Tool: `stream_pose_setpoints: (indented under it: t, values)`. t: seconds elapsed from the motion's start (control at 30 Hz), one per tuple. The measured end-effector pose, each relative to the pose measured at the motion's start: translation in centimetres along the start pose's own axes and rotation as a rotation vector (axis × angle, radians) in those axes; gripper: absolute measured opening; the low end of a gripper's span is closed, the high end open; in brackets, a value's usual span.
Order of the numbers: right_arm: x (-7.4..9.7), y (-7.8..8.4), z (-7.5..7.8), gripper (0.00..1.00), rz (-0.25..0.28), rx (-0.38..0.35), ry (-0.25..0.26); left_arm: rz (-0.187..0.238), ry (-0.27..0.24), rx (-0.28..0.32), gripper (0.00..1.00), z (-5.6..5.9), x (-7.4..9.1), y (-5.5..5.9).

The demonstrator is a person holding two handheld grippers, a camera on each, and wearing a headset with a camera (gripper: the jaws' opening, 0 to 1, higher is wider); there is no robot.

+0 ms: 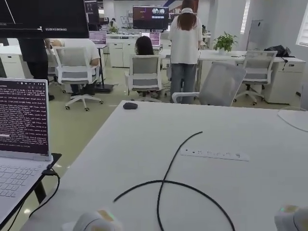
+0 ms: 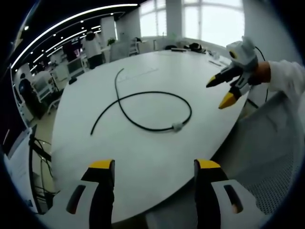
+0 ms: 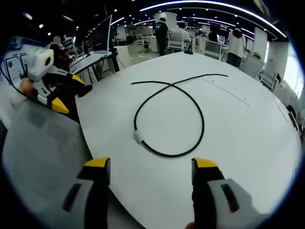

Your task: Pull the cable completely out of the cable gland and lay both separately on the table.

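Lying untouched on the white table (image 1: 250,192), the black cable (image 1: 169,166) crosses over itself once to make a single loop, and its two ends trail off toward the far side. The small pale gland (image 2: 177,127) sits on the near curve of that loop with the cable running through it, so the two are not yet apart. The left gripper (image 2: 155,164) is held off the near edge of the table with its yellow-tipped jaws spread wide and nothing between them, well short of the cable. The right gripper (image 3: 151,164) is also at the near edge, a good way from the left one. Its jaws are just as wide and empty, and they point at the loop with the gland ahead of them but not touched. A white power strip (image 1: 215,154) lies beyond the cable, a dark mouse (image 1: 130,105) rests near the far edge, and an open laptop (image 1: 21,125) stands off to the left.
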State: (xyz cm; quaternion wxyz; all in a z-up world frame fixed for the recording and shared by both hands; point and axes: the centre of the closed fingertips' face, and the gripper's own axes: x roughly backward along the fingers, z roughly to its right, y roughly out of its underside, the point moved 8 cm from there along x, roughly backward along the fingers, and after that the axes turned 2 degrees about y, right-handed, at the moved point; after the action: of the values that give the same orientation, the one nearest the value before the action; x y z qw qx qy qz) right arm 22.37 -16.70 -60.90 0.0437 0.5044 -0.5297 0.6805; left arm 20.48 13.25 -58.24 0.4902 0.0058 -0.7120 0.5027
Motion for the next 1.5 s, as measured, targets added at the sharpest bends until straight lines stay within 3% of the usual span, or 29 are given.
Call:
stream_pose_setpoints:
  t: [0.3, 0.4, 0.57, 1.1, 1.5]
  values:
    - [-2.5, -1.7, -0.2, 0.69, 0.032, 0.047, -0.057, -0.009, 0.001, -0.002, 0.67, 0.0, 0.0, 0.1]
    - [-3.5, -1.8, -0.3, 0.67, 0.015, 0.071, -0.076, -0.010, -0.004, -0.013, 0.66, -0.1, 0.1, 0.0]
    - [-4.9, -1.6, -0.1, 0.58, -0.012, 0.100, -0.087, 0.012, -0.011, -0.028, 0.63, -0.1, 0.2, -0.3]
    - [-9.6, -0.7, -0.5, 0.43, -0.052, 0.156, -0.180, -0.002, -0.019, -0.046, 0.60, -0.2, 0.0, -0.2]
    - [-11.8, -0.4, -0.9, 0.26, -0.030, 0.237, -0.192, -0.014, -0.032, -0.055, 0.60, -0.4, -0.2, 0.0]
